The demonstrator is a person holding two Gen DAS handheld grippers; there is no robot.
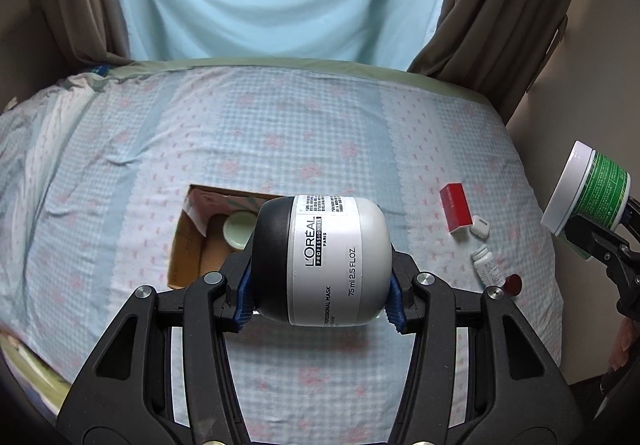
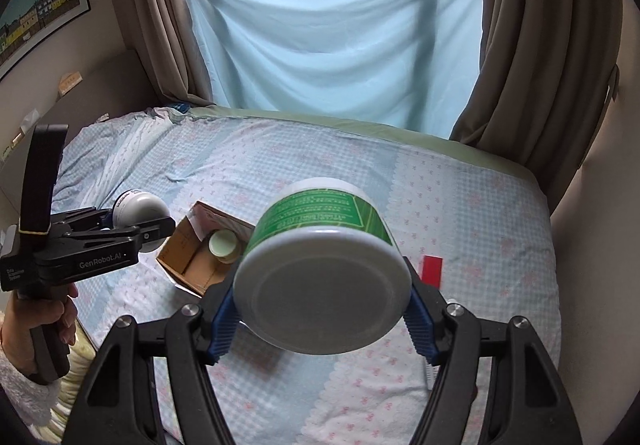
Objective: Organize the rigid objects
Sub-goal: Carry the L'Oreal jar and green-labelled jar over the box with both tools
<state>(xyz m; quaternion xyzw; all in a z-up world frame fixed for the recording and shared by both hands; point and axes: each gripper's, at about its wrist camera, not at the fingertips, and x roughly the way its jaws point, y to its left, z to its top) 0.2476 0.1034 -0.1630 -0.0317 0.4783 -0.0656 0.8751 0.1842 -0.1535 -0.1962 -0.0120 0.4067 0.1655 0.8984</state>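
Note:
My left gripper [image 1: 320,303] is shut on a silver-white hair mask jar [image 1: 332,261] with a black lid, held on its side above the bed. My right gripper [image 2: 322,329] is shut on a green-labelled tub [image 2: 324,277] with a white lid that faces the camera. Below and behind the jar, an open cardboard box [image 1: 186,241] lies on the bed with a pale green lidded pot [image 1: 239,231] inside. The right wrist view shows the left gripper [image 2: 136,223] with its jar [image 2: 138,207] up at the left, above the box [image 2: 188,257]. The tub [image 1: 588,191] hangs at the left wrist view's right edge.
On the checked bedsheet [image 1: 280,133] to the right lie a red box [image 1: 456,209], a small white cap [image 1: 480,225], a little white bottle [image 1: 488,269] and a dark red piece [image 1: 513,283]. Curtains and a hanging blue sheet [image 2: 332,45] stand behind the bed. A hand [image 2: 44,319] grips the left tool.

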